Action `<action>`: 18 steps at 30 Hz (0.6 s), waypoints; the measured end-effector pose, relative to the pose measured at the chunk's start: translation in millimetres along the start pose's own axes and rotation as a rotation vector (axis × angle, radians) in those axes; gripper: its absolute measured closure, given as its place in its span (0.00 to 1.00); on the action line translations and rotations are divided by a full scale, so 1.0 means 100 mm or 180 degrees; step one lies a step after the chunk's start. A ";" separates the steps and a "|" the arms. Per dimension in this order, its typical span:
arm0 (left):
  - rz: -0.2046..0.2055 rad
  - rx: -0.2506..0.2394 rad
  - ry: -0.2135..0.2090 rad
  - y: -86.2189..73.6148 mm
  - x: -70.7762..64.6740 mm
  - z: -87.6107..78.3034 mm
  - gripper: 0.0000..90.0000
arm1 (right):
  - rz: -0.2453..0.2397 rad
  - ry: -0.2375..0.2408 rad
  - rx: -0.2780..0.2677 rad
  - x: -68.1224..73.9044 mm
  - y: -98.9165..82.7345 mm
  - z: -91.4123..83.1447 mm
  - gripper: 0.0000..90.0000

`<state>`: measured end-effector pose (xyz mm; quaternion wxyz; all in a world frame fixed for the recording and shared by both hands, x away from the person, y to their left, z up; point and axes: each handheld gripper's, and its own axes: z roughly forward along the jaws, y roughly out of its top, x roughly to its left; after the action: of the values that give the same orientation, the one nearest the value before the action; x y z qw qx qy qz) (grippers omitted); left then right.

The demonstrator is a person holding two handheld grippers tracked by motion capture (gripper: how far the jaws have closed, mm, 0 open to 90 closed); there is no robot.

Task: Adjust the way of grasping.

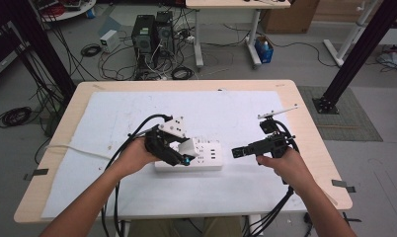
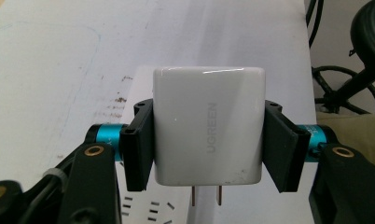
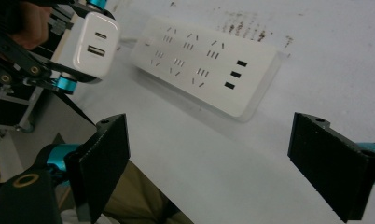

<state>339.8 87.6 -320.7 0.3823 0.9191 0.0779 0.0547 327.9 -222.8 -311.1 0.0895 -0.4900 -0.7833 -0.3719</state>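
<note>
While the left gripper [image 2: 209, 140] clamps a glossy white charger [image 2: 208, 125], its prongs hang just above the power strip [image 1: 196, 155].
Smooth, rounded plastic block; flat strip lies on a scuffed white sheet [image 1: 127, 118] over a pale wooden table [image 1: 305, 118]. Right gripper [image 3: 223, 163] stands apart, empty.

White charger [image 2: 208, 126] above power strip [image 1: 206, 157]

A glossy white plastic USB charger [image 2: 208, 126] sits between matt black, ribbed rubber-like pads on the left gripper [image 2: 208, 140], above a smooth white plastic power strip [image 3: 209, 70]. White matt sheeting [image 1: 226, 108], smudged in places, covers the pale wood-look counter [image 1: 305, 128].
</note>
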 end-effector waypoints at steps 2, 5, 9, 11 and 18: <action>-0.0003 -0.0032 0.0001 0.00 0.00 0.02 0.47 | 0.0023 0.0062 -0.0003 0.01 0.00 0.01 0.14; -0.0029 -0.0072 -0.0021 0.00 0.00 0.05 0.47 | 0.0056 0.0123 0.0002 0.02 0.01 0.03 0.14; 0.0005 -0.0173 -0.0038 0.01 0.00 0.12 0.47 | 0.0211 0.0321 -0.0011 0.04 0.03 0.07 0.14; 0.0020 -0.0215 -0.0040 0.02 -0.01 0.13 0.47 | 0.0233 0.0338 -0.0008 0.06 0.05 0.08 0.14; 0.0077 -0.0280 -0.0044 0.03 -0.04 0.18 0.47 | 0.0265 0.0359 0.0006 0.09 0.07 0.14 0.14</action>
<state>339.4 72.3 -331.8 0.4222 0.9026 0.0617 0.0563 333.0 -205.5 -313.2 0.1493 -0.5003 -0.7564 -0.3941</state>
